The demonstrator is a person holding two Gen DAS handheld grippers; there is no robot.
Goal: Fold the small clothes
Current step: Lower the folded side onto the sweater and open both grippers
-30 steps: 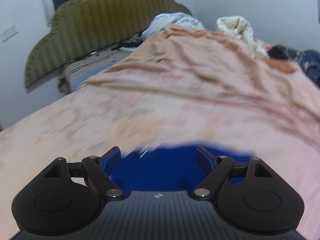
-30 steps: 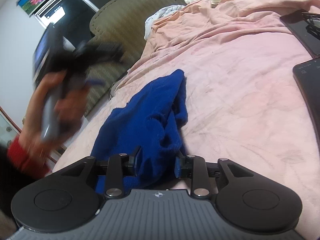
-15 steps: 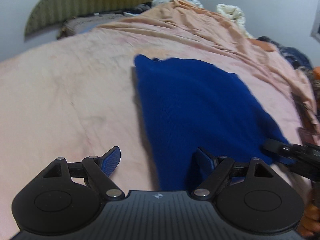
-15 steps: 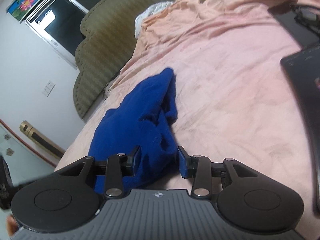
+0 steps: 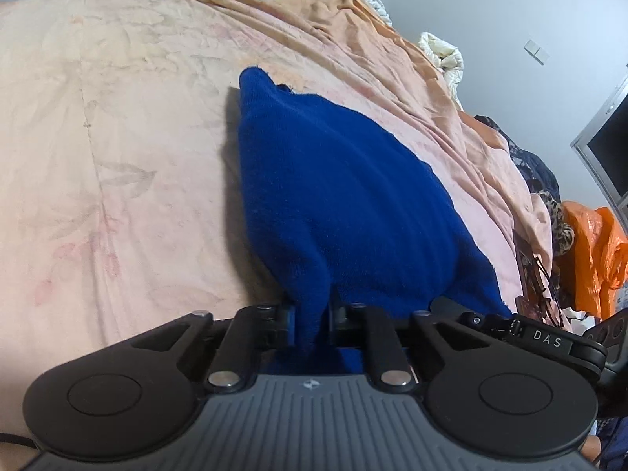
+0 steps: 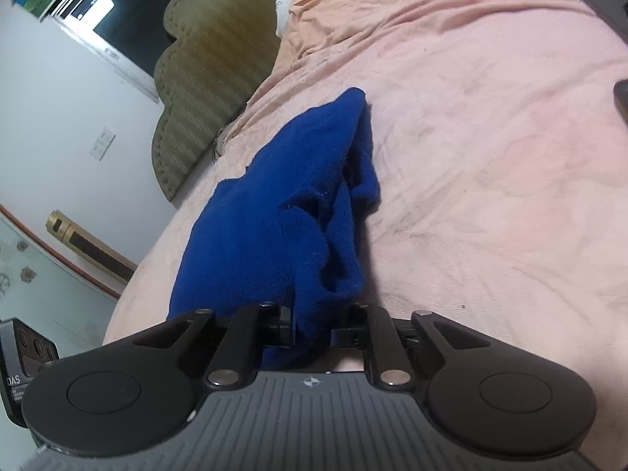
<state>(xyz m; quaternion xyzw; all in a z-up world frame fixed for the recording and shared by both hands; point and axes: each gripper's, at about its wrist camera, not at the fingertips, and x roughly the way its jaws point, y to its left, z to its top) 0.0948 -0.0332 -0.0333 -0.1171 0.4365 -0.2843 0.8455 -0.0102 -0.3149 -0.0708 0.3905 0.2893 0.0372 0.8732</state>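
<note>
A small blue knitted garment [image 5: 337,196] lies on the pink bedspread [image 5: 117,157], stretched away from me. My left gripper [image 5: 312,320] is shut on its near edge, cloth bunched between the fingers. The right gripper's body [image 5: 549,339] shows at the right, at the garment's other near corner. In the right wrist view the same blue garment [image 6: 282,227] lies crumpled on the bedspread [image 6: 490,157], and my right gripper [image 6: 312,324] is shut on its near end.
An olive padded headboard [image 6: 204,78] stands at the far end. Rumpled orange bedding [image 5: 373,47] and white cloth [image 5: 443,55] lie beyond. An orange bag [image 5: 592,251] and dark clutter sit at the bed's right edge. A dark flat object [image 6: 620,94] lies at the right.
My left gripper swung down to the garment and closed on its near edge; it was open half a second ago. My right gripper stays shut on the other corner.
</note>
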